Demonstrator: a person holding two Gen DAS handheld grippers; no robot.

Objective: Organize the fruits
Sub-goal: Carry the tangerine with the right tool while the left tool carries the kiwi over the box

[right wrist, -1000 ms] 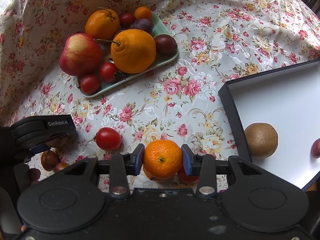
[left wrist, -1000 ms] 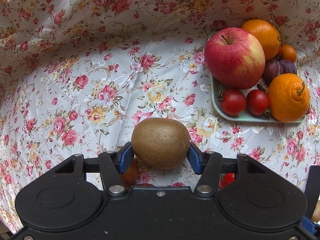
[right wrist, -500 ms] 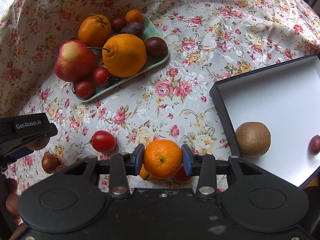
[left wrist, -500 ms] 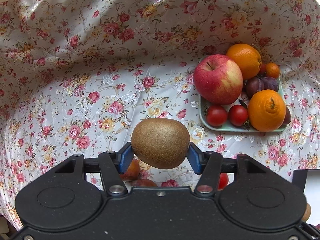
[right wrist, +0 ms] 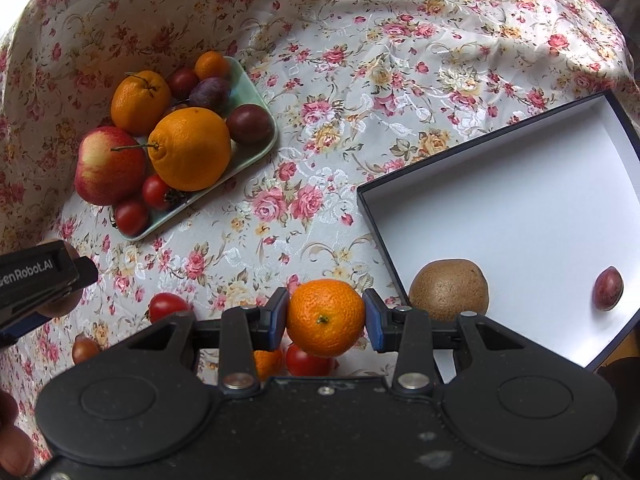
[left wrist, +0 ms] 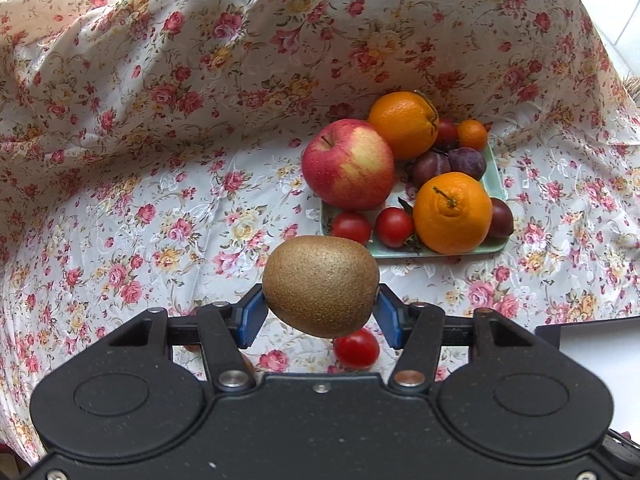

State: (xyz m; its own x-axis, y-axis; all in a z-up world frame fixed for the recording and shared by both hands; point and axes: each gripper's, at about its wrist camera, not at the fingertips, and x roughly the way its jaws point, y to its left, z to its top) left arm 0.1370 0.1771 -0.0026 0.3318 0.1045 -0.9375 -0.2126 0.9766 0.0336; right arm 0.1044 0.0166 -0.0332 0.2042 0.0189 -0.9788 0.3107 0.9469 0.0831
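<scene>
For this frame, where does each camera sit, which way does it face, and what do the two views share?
Left wrist: on the left claw, looking steeply down past the kiwi it clamps; only its own black body and blue pads show.
Right wrist: on the right claw, looking steeply down over its clamped mandarin toward the white box; the left claw's body and a hand show at left.
Shared: the green tray of fruit and the floral cloth.
</scene>
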